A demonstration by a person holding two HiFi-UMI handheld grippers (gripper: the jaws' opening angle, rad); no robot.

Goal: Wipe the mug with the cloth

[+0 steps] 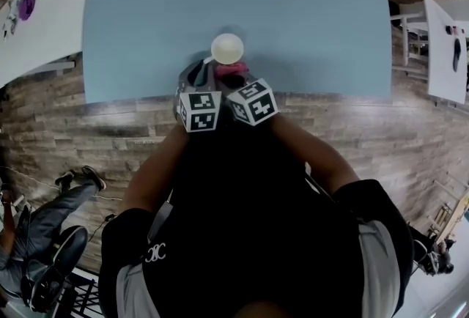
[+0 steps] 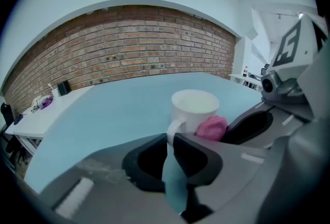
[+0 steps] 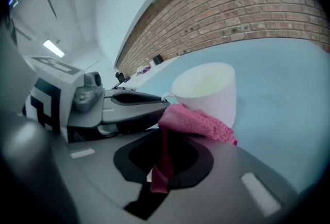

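Down at the 6 o'clock edge of the light blue tabletop (image 1: 146, 16) sits the plain white ceramic mug (image 1: 227, 47). It's upright, smooth and glossy, with a wide round mouth and a pale creamy inside. Its loop handle sticks out at roughly 7 o'clock, and the left gripper (image 2: 171, 138) has its jaws pinched tight on it. At the mug's 6 o'clock, a fuzzy pink terry cloth (image 3: 193, 122) is bunched against the outer wall, clamped in the closed jaws of the right gripper (image 3: 164, 132).
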